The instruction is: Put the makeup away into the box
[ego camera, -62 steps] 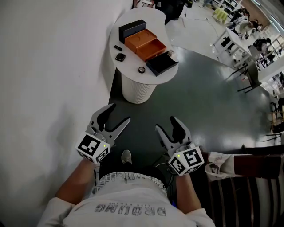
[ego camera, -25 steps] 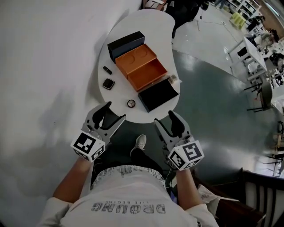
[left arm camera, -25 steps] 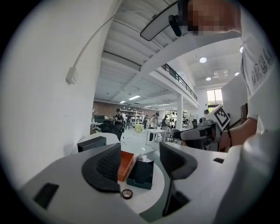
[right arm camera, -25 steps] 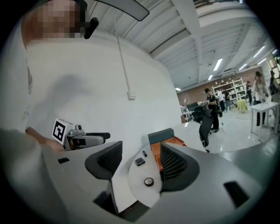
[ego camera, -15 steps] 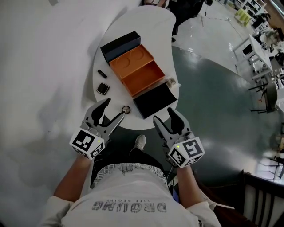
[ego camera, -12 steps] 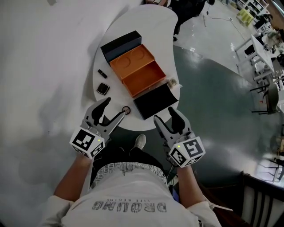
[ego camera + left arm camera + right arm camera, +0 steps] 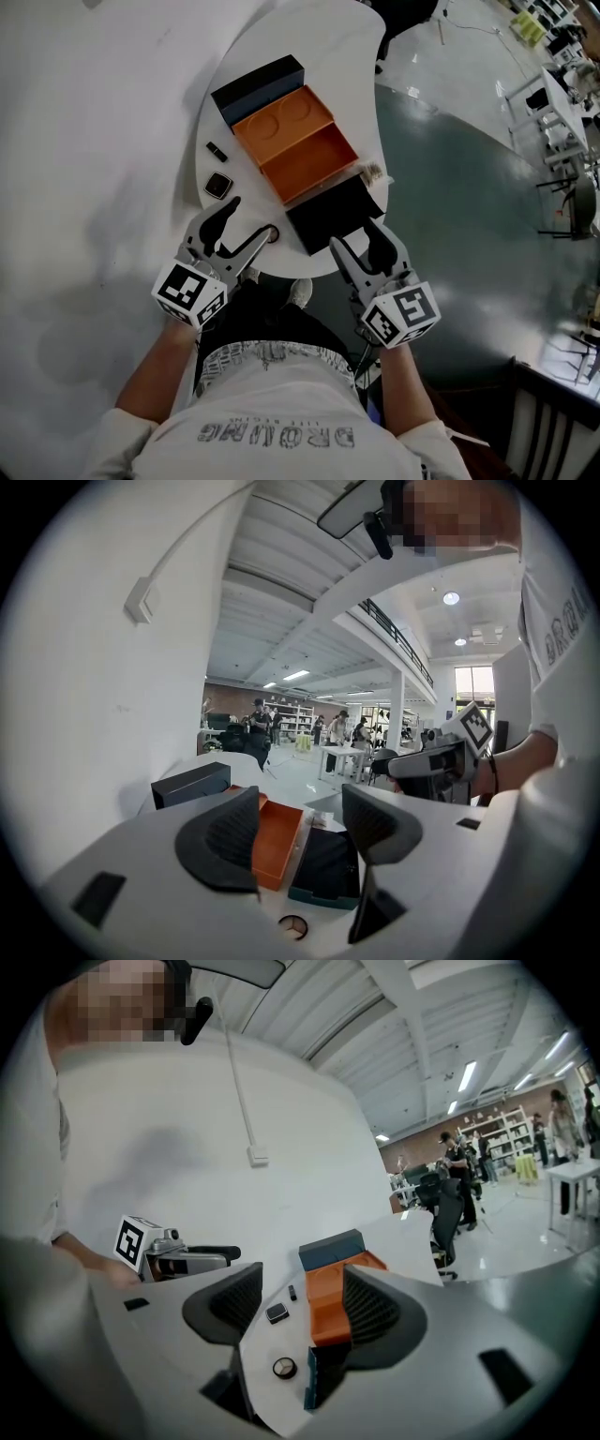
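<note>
- The left gripper and the right gripper hang at the near rim of the white table. Each has its jaws standing wide apart with nothing between the pads, so neither carries any makeup.
- Just ahead of the left gripper's jaws, a round compact lies on the tabletop. It is close beside the near corner of a dark tray, and I cannot tell whether the two touch.
- Further on, to the left of the box, lie a square compact and, beyond it, a small black tube. They are on the bare table, apart from each other and from the box.
- The orange box stands open between the dark tray and a dark blue case at its far side. Its deep compartment and its two round recesses look empty.
- In my judgement nothing has been put away yet. All three pieces I can see are still out on the table, so the whole task is left.
- The round compact is nearest the left gripper's jaws and looks the likeliest first pick.
</note>
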`<action>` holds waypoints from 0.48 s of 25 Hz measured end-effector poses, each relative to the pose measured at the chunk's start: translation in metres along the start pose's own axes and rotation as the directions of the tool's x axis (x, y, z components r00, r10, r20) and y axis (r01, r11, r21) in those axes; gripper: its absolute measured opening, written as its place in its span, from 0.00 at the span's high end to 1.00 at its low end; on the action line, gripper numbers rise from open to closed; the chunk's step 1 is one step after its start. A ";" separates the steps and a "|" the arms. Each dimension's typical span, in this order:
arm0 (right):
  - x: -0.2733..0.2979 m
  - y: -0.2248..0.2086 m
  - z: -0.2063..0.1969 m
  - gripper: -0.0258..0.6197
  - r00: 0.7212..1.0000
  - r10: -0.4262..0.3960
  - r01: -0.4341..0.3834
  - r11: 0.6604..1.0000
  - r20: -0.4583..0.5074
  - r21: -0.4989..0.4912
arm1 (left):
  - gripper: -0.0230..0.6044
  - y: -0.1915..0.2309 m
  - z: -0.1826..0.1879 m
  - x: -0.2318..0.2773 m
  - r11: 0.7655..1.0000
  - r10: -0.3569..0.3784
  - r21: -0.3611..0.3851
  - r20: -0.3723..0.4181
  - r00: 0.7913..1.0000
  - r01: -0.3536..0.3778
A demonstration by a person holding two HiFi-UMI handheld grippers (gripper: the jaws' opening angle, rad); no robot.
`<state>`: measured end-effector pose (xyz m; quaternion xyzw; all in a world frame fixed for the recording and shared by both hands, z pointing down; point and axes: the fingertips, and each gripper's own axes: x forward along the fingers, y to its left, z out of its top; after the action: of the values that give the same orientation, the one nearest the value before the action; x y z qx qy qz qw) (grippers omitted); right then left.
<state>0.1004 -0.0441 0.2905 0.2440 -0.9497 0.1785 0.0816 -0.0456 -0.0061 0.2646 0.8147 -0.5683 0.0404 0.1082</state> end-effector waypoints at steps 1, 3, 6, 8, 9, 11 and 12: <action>0.003 -0.001 0.000 0.53 1.000 -0.003 0.003 1.000 -0.003 0.000 | 0.52 0.003 -0.002 0.002 1.000 -0.004 -0.003 -0.004 1.000 0.004; 0.012 -0.003 -0.002 0.53 1.000 -0.010 0.010 1.000 -0.010 0.000 | 0.52 0.010 -0.005 0.007 1.000 -0.014 -0.009 -0.008 1.000 0.014; 0.026 0.000 -0.005 0.53 1.000 -0.019 0.020 1.000 -0.023 0.004 | 0.52 0.024 -0.010 0.009 1.000 -0.025 -0.018 -0.014 1.000 0.025; 0.038 0.003 -0.006 0.53 0.999 -0.026 0.026 1.000 -0.033 0.001 | 0.52 0.035 -0.012 0.009 0.999 -0.032 -0.027 -0.015 0.999 0.031; 0.045 0.004 -0.006 0.53 0.999 -0.030 0.030 1.000 -0.038 -0.003 | 0.52 0.042 -0.013 0.009 0.999 -0.036 -0.032 -0.016 0.999 0.035; 0.060 0.007 -0.006 0.53 0.998 -0.038 0.037 0.999 -0.048 -0.008 | 0.52 0.054 -0.015 0.008 0.998 -0.046 -0.041 -0.023 0.999 0.045; 0.067 0.009 -0.006 0.53 0.998 -0.041 0.040 0.999 -0.052 -0.009 | 0.52 0.060 -0.016 0.007 0.998 -0.051 -0.044 -0.028 0.998 0.050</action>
<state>0.0379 -0.0638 0.3094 0.2581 -0.9428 0.1792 0.1110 -0.0979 -0.0291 0.2894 0.8256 -0.5466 0.0373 0.1351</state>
